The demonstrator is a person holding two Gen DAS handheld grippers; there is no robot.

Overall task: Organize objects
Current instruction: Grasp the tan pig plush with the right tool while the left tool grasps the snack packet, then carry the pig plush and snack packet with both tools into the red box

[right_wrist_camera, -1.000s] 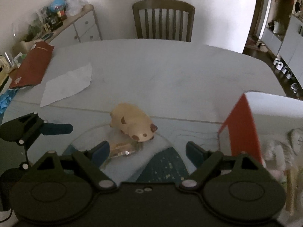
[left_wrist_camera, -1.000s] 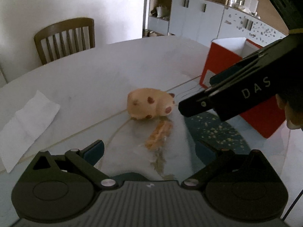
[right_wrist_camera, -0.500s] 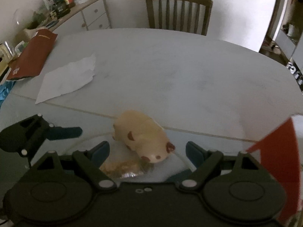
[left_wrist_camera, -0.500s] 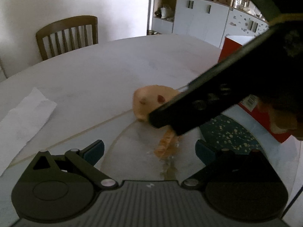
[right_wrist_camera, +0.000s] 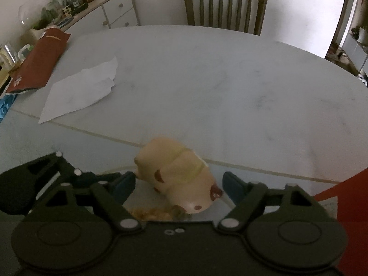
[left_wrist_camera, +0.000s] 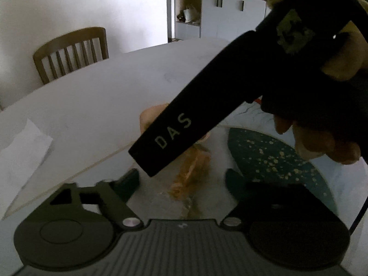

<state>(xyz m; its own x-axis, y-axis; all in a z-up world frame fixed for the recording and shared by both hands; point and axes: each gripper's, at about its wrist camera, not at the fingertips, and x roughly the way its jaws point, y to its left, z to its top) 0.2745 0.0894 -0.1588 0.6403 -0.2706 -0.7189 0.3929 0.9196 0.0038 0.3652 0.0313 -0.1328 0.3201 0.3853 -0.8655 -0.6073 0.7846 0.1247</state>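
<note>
We have the right gripper (right_wrist_camera: 176,184) straddling the toy pig (right_wrist_camera: 177,179), which lies on its side on the counter (right_wrist_camera: 207,87) near the front edge, and that is the relation the next move turns on. Its long axis runs from far left to near right, the snout end nearest us, so it sits slantwise across the gap and not square to it. The jaws have just been closing with the pig between them, but the pads stand just beside its flanks and we see no press yet, so we count this gripper as released. The left gripper (left_wrist_camera: 181,181) has also been closing its jaws; it hangs over the snack packet (left_wrist_camera: 191,174), which lies on the counter between its fingers and just near of the pig, with no grip that we can see. In its view the right gripper's body hides most of the pig. We judge the right hand nearer, and that a slanted pig may twist as the pads meet it.
</note>
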